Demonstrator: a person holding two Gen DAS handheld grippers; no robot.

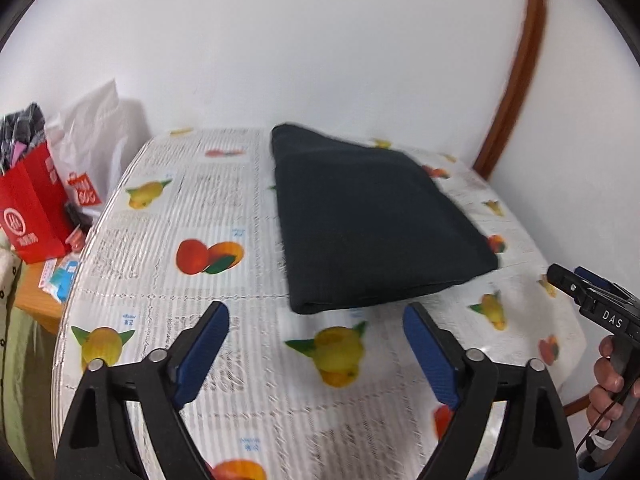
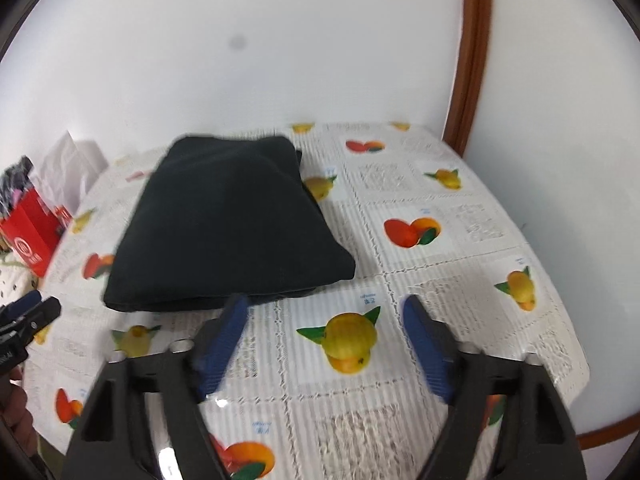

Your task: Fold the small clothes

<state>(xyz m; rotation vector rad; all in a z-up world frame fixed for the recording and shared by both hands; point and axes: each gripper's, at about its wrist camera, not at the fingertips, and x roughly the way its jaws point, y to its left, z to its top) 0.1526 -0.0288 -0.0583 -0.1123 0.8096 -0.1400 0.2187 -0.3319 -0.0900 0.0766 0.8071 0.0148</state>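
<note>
A dark folded garment (image 1: 372, 220) lies flat on the fruit-print tablecloth (image 1: 168, 216), towards the wall. My left gripper (image 1: 316, 322) is open just short of its near edge, with nothing between the blue pads. In the right wrist view the same garment (image 2: 228, 228) sits left of centre. There my right gripper (image 2: 324, 314) is also open and empty, its left pad close to the garment's near edge. The right gripper (image 1: 560, 276) shows at the right edge of the left wrist view, held by a hand (image 1: 612, 380). The left gripper's tips (image 2: 36, 306) show at the right view's left edge.
A red paper bag (image 1: 32, 208) and a white plastic bag (image 1: 96, 136) stand left of the table on a lower wooden surface (image 1: 36, 300). A white wall runs behind the table. A brown wooden frame (image 1: 516, 80) rises at the right. The tablecloth (image 2: 440, 208) lies bare right of the garment.
</note>
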